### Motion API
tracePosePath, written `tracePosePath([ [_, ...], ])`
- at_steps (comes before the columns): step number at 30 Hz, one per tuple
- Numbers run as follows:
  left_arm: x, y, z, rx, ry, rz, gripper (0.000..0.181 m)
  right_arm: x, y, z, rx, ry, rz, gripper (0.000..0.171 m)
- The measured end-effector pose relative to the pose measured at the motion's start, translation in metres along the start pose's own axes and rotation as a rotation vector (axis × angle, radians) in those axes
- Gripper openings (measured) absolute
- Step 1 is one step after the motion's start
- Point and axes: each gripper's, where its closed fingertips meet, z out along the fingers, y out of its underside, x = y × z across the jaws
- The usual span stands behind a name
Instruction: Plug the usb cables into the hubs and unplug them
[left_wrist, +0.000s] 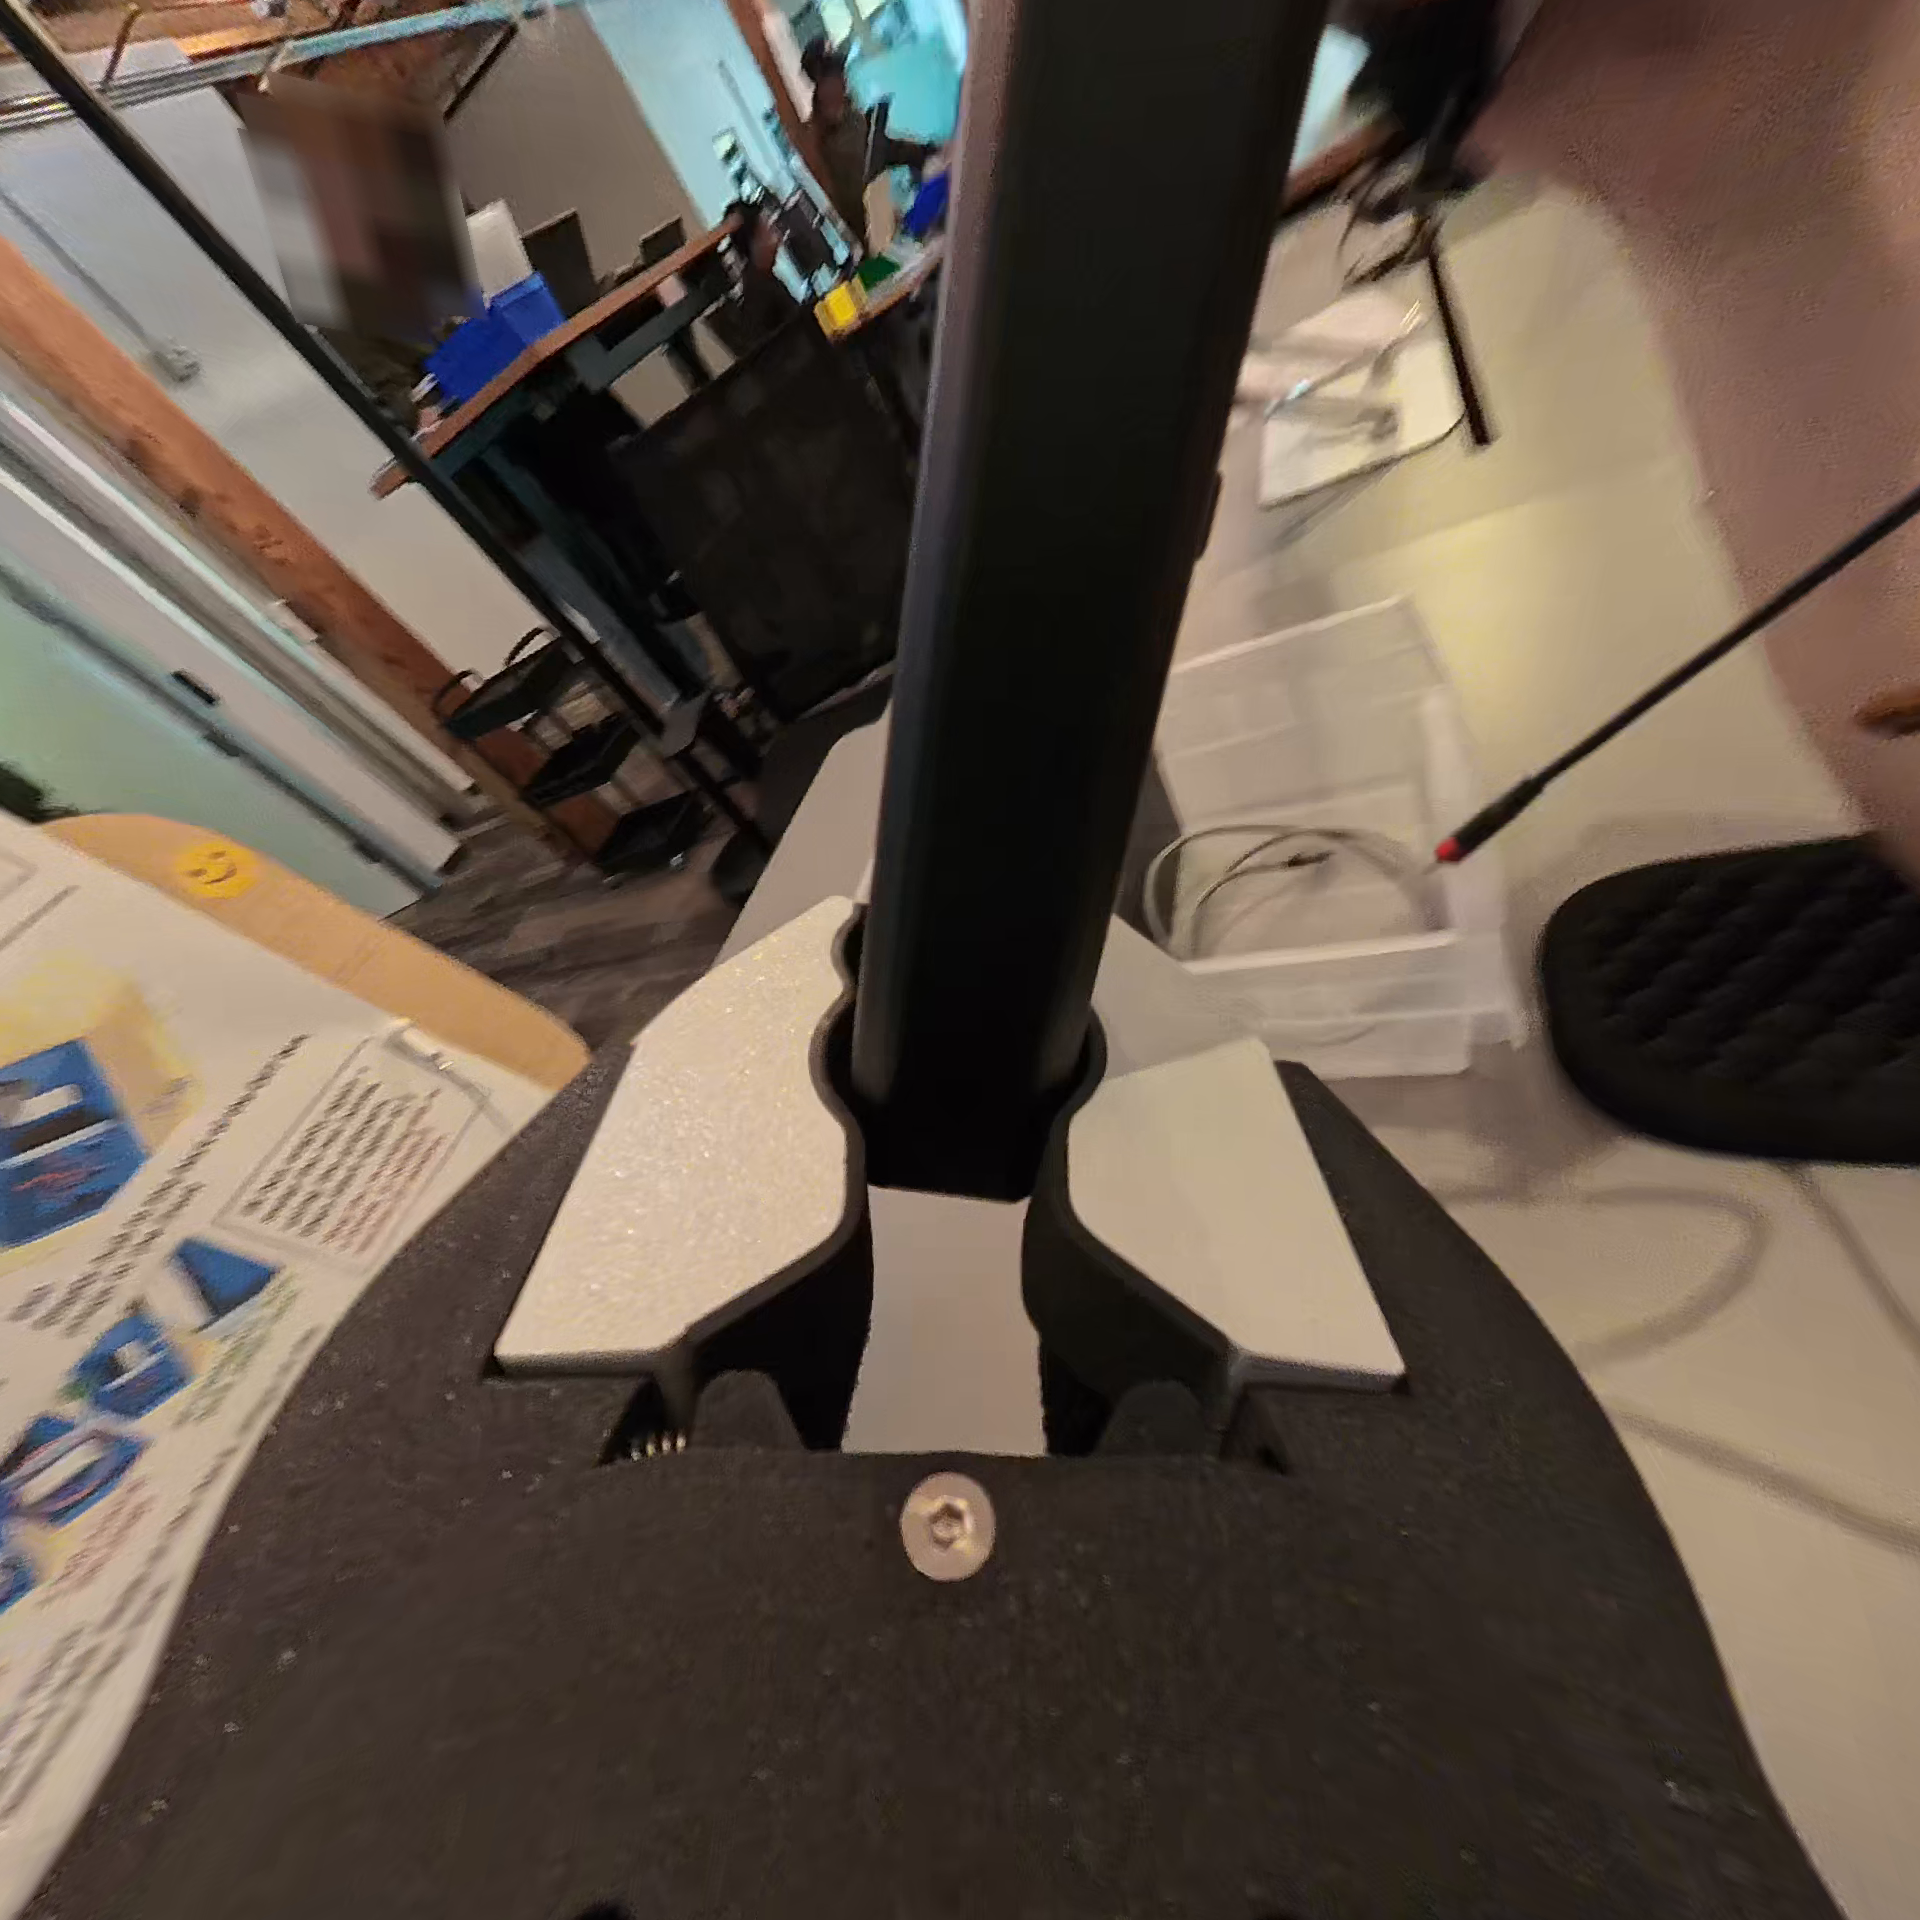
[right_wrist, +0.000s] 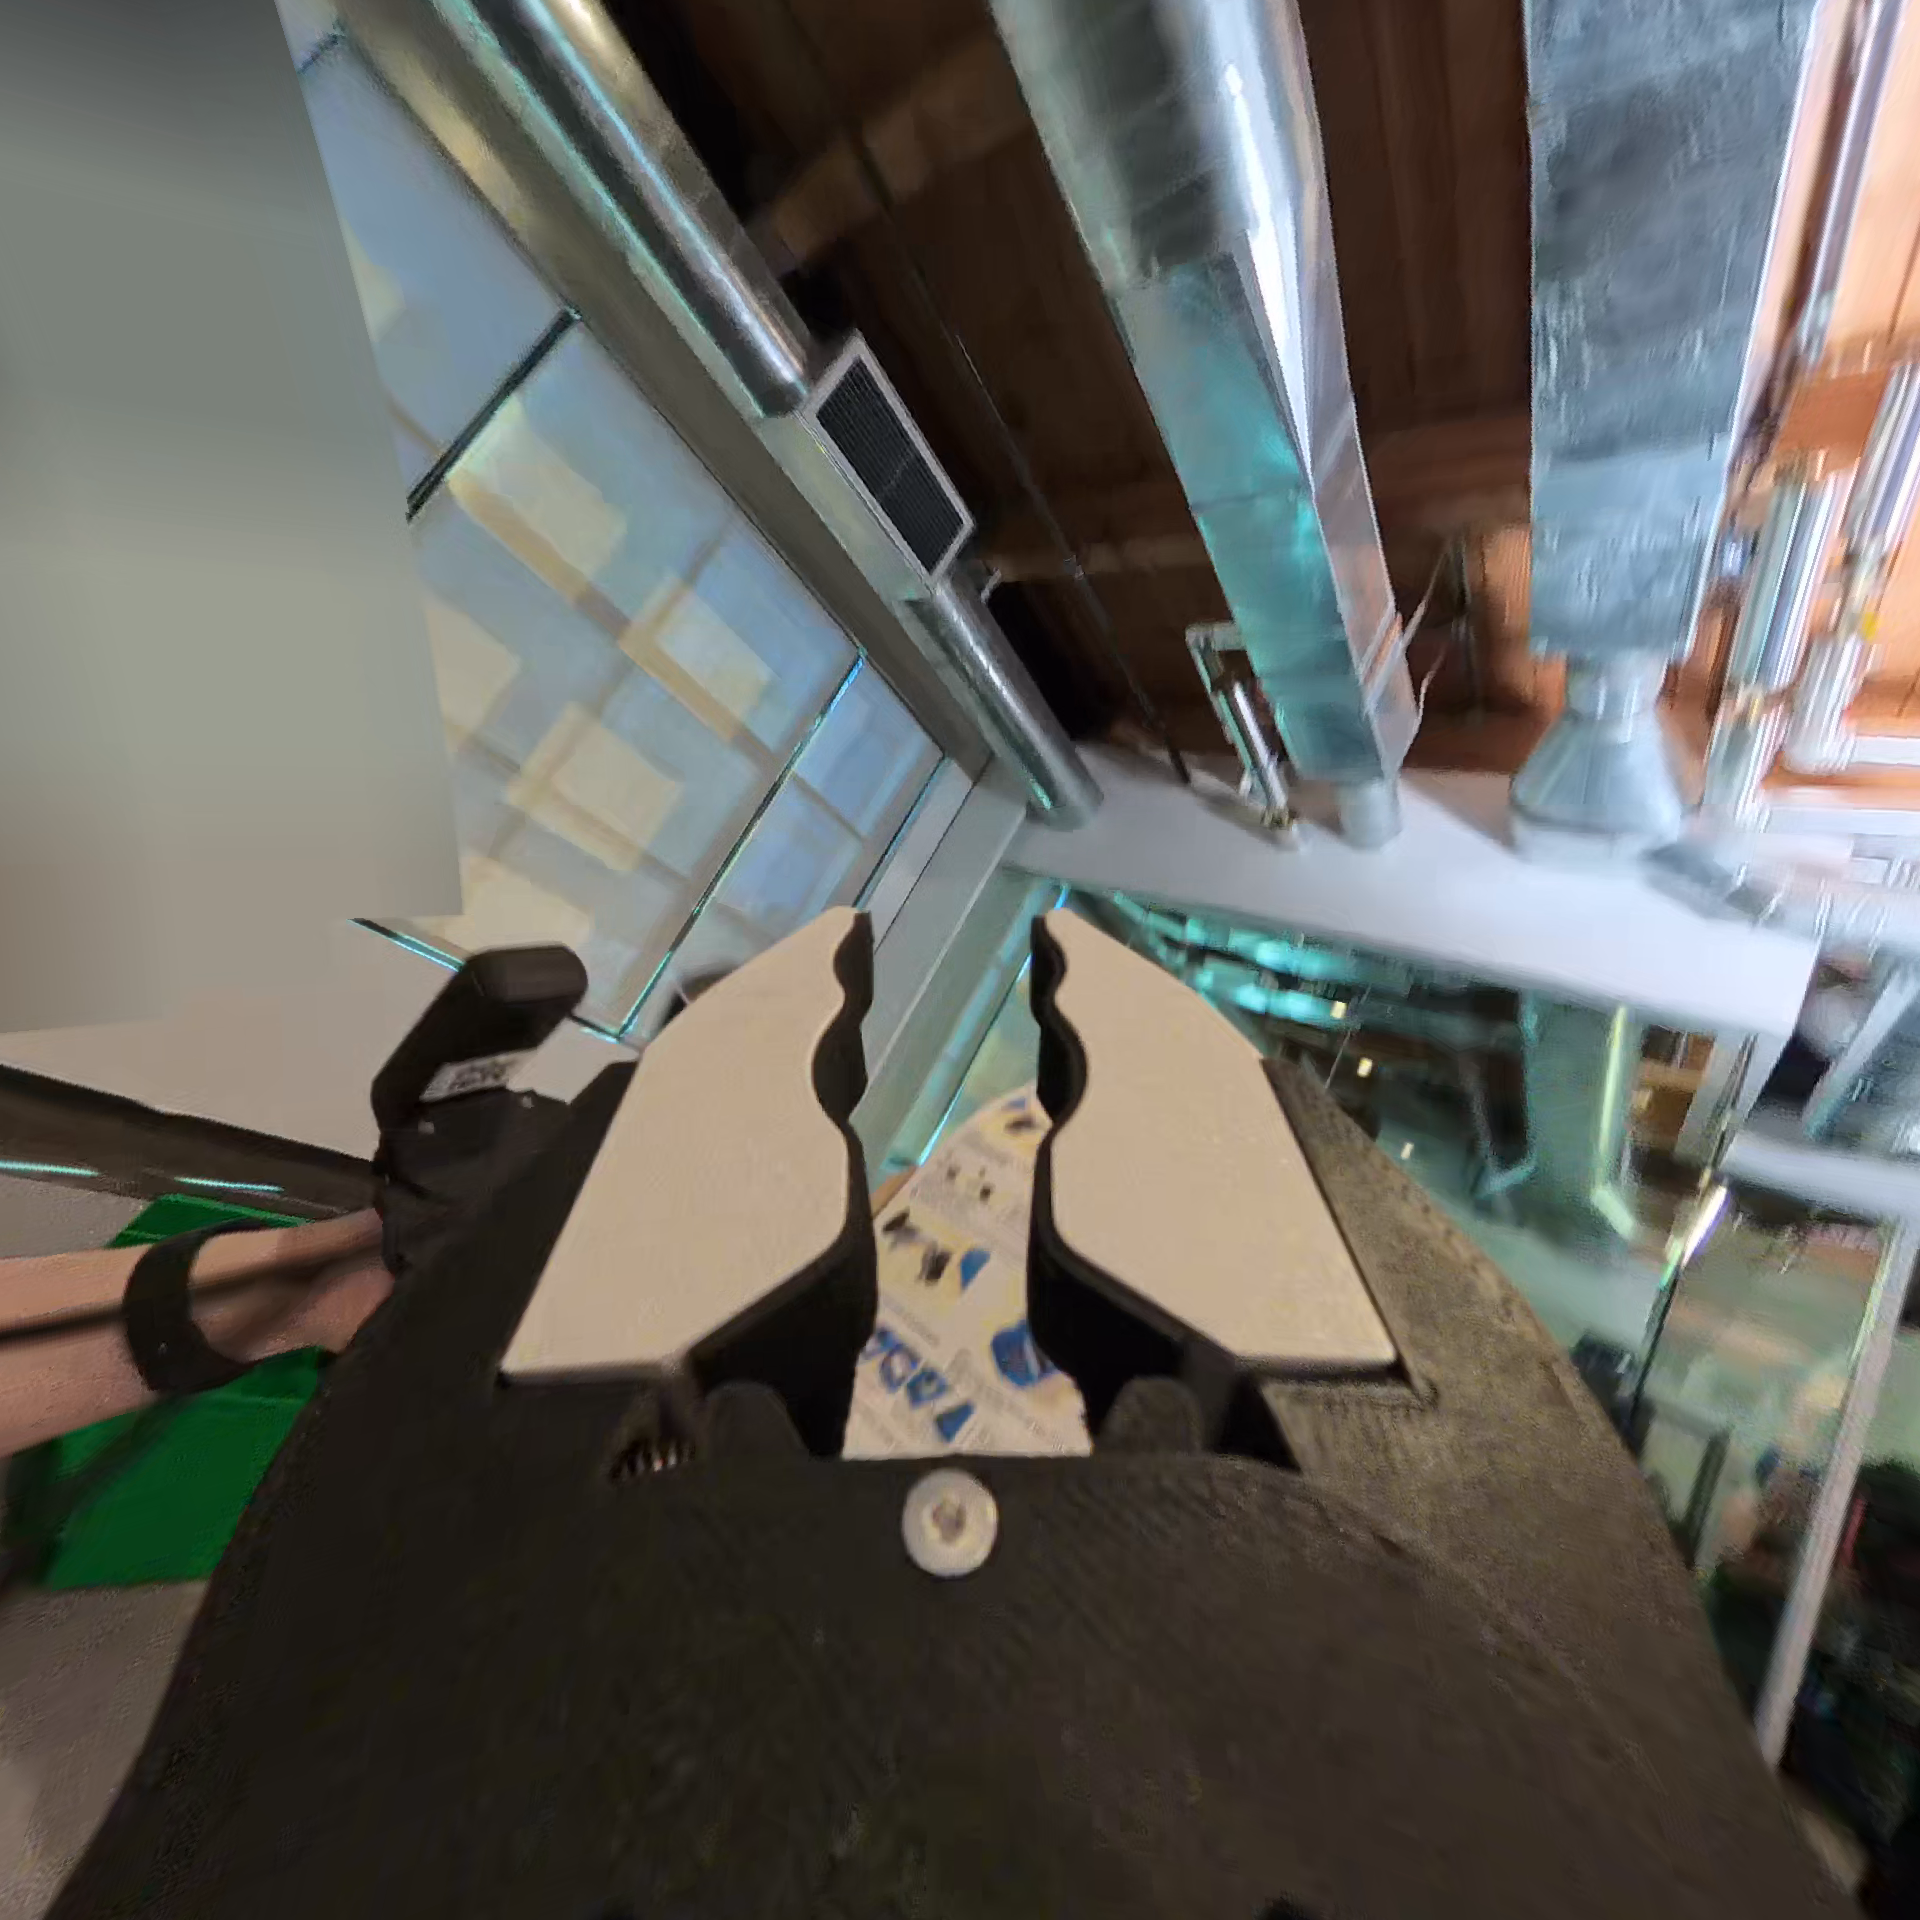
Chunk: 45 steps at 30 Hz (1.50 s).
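Observation:
In the left wrist view my left gripper (left_wrist: 982, 940) is shut on a long black bar-shaped hub (left_wrist: 1060, 520). The hub stands out forward from between the fingers and fills the middle of the view; its far end is out of frame. A white bin (left_wrist: 1340, 997) with coiled grey cables (left_wrist: 1247, 873) sits just right of it. A thin black cable with a red-tipped plug (left_wrist: 1460, 844) hangs in from the right. In the right wrist view my right gripper (right_wrist: 948, 935) is open and empty, tilted up toward the ceiling ducts.
A printed instruction sheet (left_wrist: 156, 1299) lies at the left on a cardboard box (left_wrist: 343, 935). A black mesh pad (left_wrist: 1745, 997) lies at the right, with a pale cable (left_wrist: 1683, 1288) on the light table. A person's forearm with a strap (right_wrist: 94, 1320) and a green box (right_wrist: 156, 1475) are left of my right gripper. My hands' fingertips stand some 25 centimetres from each other.

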Motion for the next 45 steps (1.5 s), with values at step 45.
tracePosePath([
  [45, -0.018, -0.025, -0.049, 0.207, 0.236, -0.435, 0.063, -0.159, 0.239, 0.054, -0.724, -0.681, 0.6, 0.028],
])
